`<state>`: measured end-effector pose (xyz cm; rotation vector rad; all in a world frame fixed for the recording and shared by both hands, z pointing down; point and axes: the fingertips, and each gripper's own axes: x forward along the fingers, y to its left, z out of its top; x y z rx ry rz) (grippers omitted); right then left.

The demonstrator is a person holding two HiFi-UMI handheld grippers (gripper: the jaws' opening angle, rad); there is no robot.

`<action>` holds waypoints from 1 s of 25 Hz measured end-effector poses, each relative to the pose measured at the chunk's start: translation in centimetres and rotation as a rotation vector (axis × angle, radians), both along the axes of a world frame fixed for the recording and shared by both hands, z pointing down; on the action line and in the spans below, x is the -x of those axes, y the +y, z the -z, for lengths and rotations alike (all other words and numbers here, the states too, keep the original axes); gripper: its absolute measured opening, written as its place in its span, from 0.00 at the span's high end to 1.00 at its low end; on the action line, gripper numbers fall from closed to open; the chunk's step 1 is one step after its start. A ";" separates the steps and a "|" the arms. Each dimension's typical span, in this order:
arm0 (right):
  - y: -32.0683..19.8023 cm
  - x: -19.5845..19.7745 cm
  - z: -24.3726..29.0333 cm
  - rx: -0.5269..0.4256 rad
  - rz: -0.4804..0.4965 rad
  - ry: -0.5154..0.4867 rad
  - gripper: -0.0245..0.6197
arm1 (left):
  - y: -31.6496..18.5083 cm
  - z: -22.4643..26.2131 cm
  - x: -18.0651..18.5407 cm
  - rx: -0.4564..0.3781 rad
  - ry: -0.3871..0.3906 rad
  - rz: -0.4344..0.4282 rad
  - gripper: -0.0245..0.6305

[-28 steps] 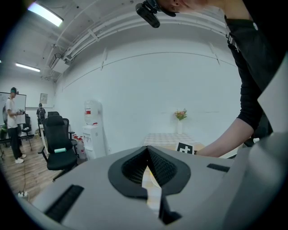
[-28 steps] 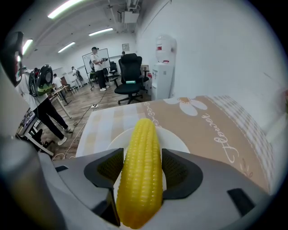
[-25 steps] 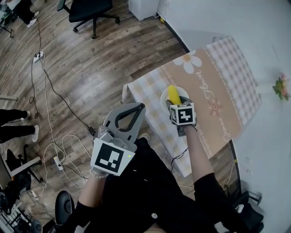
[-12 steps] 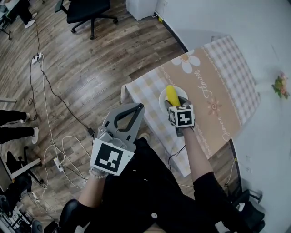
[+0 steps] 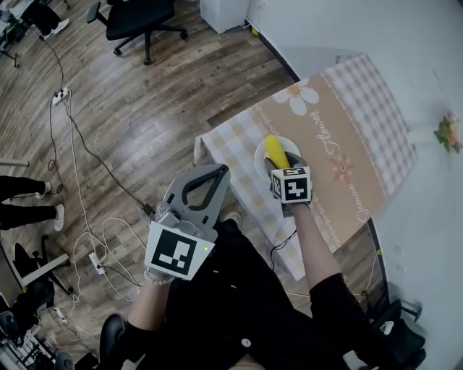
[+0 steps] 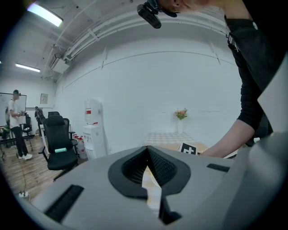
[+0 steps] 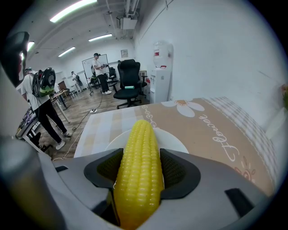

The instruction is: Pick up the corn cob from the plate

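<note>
A yellow corn cob (image 7: 139, 170) lies lengthwise between the jaws of my right gripper (image 7: 140, 168), which is shut on it. The cob's far end points over a white plate (image 7: 175, 143) on the table. In the head view the corn cob (image 5: 275, 151) shows over the white plate (image 5: 262, 154), just beyond my right gripper (image 5: 288, 172). My left gripper (image 5: 197, 189) hangs above the wooden floor, left of the table, with its jaws together and nothing between them. In the left gripper view the left gripper (image 6: 147, 168) is shut and empty.
The table wears a tan cloth (image 5: 347, 144) with a daisy print and checked borders, against a white wall. A small flower vase (image 5: 447, 136) stands at its far right. Office chairs (image 5: 141, 18), cables (image 5: 79, 144) and a power strip lie on the wooden floor. People stand in the room behind.
Hardly anything has shifted; the right gripper stays closed around the corn cob above the plate, and the left gripper hangs where it was.
</note>
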<state>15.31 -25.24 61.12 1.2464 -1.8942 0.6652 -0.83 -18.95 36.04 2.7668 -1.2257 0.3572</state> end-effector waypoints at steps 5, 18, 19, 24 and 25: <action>0.0 -0.3 0.6 -0.007 -0.016 -0.019 0.56 | 0.1 0.3 -0.4 -0.008 -0.001 -0.010 0.94; 0.4 -1.0 2.1 -0.038 -0.048 -0.071 0.56 | 0.3 0.8 -1.6 -0.018 -0.002 -0.038 0.94; 0.4 -1.1 2.3 -0.042 -0.054 -0.076 0.56 | 0.4 0.9 -1.7 -0.020 -0.002 -0.042 0.94; 0.6 -1.3 3.7 -0.068 -0.087 -0.109 0.56 | 0.5 1.2 -2.1 -0.022 -0.004 -0.059 0.94; 0.6 -1.3 3.9 -0.075 -0.089 -0.112 0.56 | 0.5 1.2 -2.2 -0.023 -0.003 -0.062 0.94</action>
